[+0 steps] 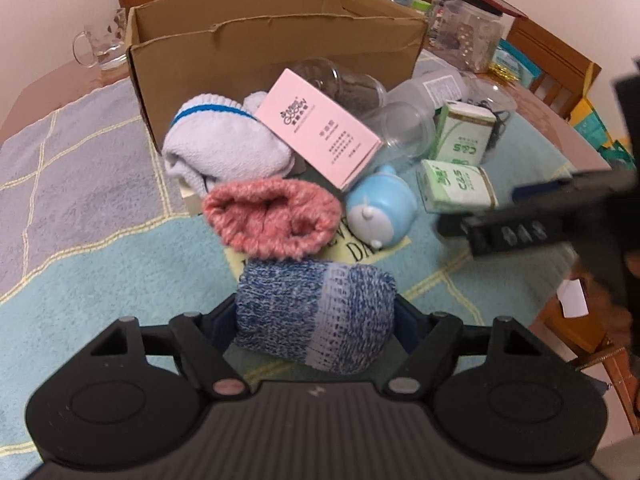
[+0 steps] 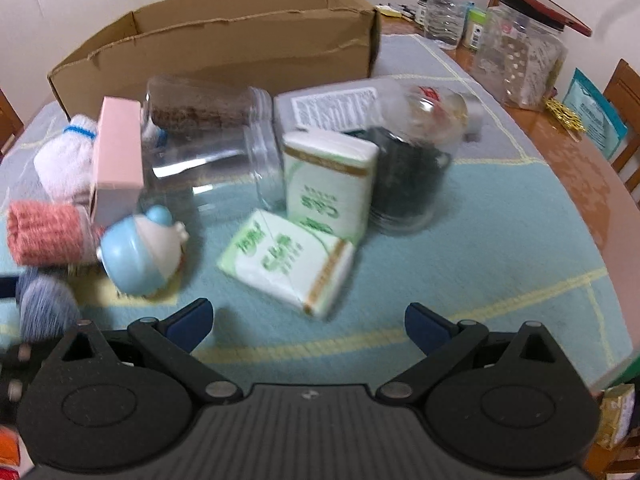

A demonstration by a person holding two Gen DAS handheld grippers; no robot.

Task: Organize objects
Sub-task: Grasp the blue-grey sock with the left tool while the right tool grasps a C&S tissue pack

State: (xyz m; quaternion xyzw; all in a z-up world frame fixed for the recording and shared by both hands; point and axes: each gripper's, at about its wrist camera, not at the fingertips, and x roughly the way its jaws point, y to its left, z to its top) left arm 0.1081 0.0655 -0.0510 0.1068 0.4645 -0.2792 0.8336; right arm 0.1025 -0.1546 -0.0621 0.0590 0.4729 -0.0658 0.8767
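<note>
My left gripper is shut on a blue-and-white knit sock roll, which also shows in the right wrist view. Ahead of it lie a pink sock roll, a white sock roll with a blue stripe, a pink box, a blue toy and two green tissue packs. A cardboard box stands behind them. My right gripper is open and empty, just short of the nearer tissue pack. Clear jars lie on their sides beyond it.
A glass mug stands left of the cardboard box. Bottles and a clear canister crowd the table's back right. Wooden chairs ring the table. A blue and grey cloth covers the table.
</note>
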